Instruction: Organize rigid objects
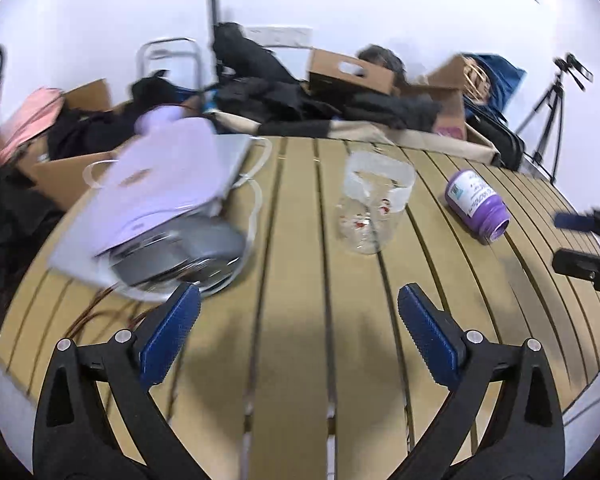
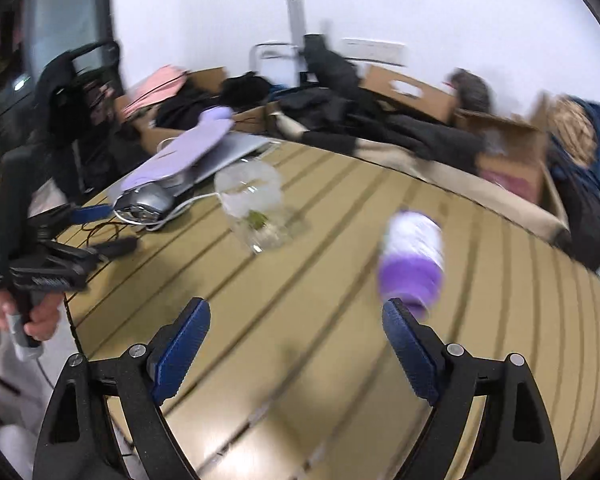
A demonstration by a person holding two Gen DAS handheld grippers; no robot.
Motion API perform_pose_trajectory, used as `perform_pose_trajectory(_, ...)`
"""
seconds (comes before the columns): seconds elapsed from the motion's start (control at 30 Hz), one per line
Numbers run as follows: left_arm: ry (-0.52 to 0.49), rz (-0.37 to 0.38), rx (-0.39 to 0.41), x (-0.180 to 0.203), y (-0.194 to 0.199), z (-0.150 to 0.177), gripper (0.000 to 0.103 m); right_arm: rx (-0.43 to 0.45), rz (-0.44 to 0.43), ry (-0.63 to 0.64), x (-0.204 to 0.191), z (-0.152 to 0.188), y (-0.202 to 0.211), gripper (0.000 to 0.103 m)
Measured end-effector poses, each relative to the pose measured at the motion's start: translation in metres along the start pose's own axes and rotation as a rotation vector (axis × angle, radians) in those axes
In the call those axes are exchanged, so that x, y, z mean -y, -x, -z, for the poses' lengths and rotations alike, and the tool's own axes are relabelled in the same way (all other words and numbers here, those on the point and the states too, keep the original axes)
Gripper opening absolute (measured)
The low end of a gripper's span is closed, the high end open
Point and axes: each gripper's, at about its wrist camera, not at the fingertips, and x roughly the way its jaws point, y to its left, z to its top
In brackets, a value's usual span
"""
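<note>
Left wrist: ribbed clear jar, slatted table.

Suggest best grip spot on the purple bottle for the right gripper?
Grip the purple bottle across its round body, just behind the cap. It lies on its side on the table, cap toward the open right gripper, so come from above, fingers straddling the width.

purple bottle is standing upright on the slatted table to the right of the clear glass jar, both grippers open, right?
Not quite: the purple bottle lies on its side, as the left wrist view shows. It is right of the clear glass jar on the slatted table, and both grippers are open.
</note>
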Motion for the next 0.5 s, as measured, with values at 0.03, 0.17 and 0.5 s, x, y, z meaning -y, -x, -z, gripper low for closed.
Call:
perform_pose_trajectory(0.03,0.003,-0.004,0.006,-0.001,0.009,0.000,0.099,0.001,0.022,-0.023,0.001,0.005,0.007,0.092)
perform_pose_trajectory(0.17,-0.007,-0.026,0.030,0.004,0.052,0.006,0.100,0.000,0.015,-0.128,-0.005,0.017,0.037,0.092)
perform_pose_trajectory(0.5,0.064,-0.032,0.080,0.029,0.215,0.073,0.103,0.069,0.023,-0.161,-0.089,0.068,0.184,0.092)
